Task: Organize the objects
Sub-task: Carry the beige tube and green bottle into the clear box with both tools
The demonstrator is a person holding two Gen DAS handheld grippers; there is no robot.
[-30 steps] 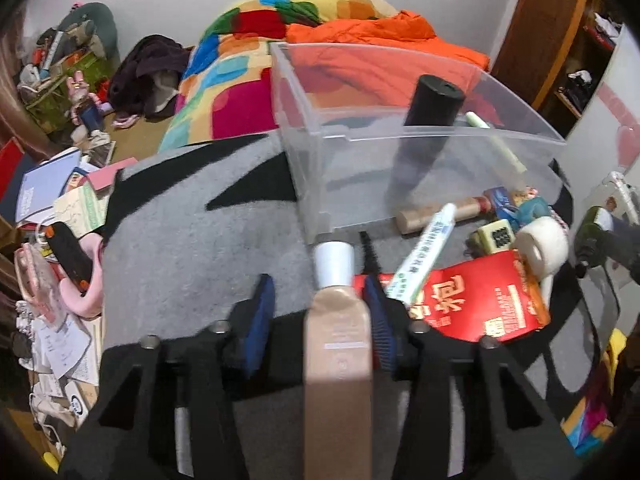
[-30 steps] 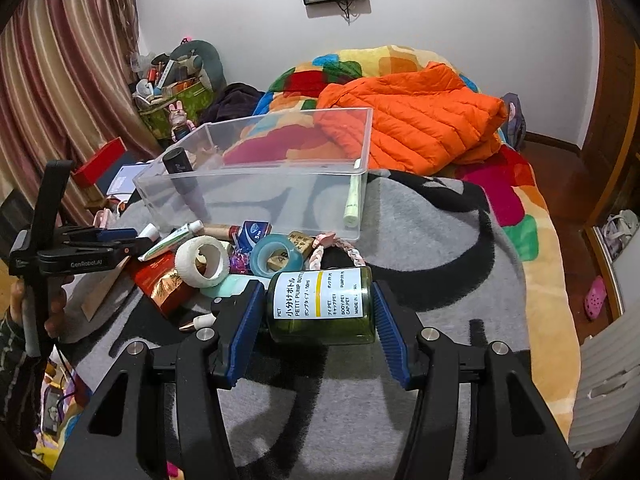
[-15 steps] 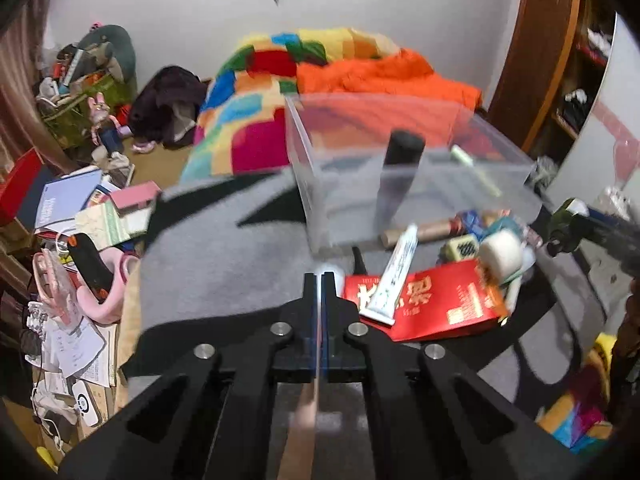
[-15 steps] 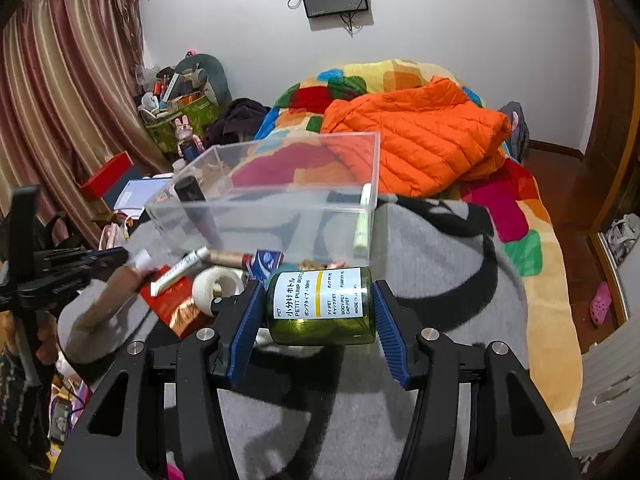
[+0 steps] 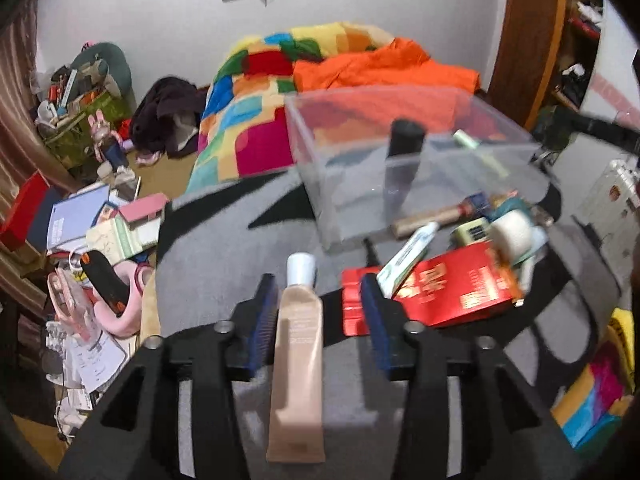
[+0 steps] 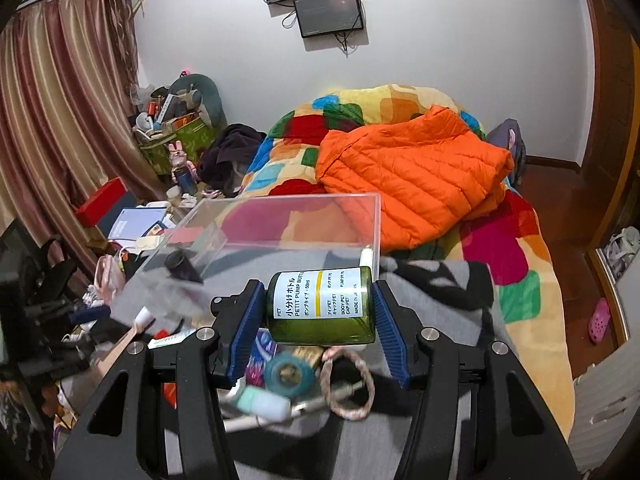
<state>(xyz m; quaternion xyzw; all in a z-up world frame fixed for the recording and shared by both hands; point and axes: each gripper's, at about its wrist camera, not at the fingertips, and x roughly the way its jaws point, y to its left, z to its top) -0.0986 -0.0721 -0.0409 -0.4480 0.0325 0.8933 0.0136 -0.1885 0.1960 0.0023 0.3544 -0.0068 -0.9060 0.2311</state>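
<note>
Right claw [image 6: 320, 320] is clamped across the green pump bottle [image 6: 322, 306], held sideways just short of the clear bin [image 6: 280, 220] ahead, likely for dropping in. Left claw [image 5: 318, 304] stands wide apart; the beige tube [image 5: 298, 360] lies between its pads, contact unclear through blur

Orange jacket [image 6: 412, 176] on patchwork quilt [image 6: 516, 248]; wall screen [image 6: 328, 12]; striped curtain [image 6: 48, 112] leftward.
</note>
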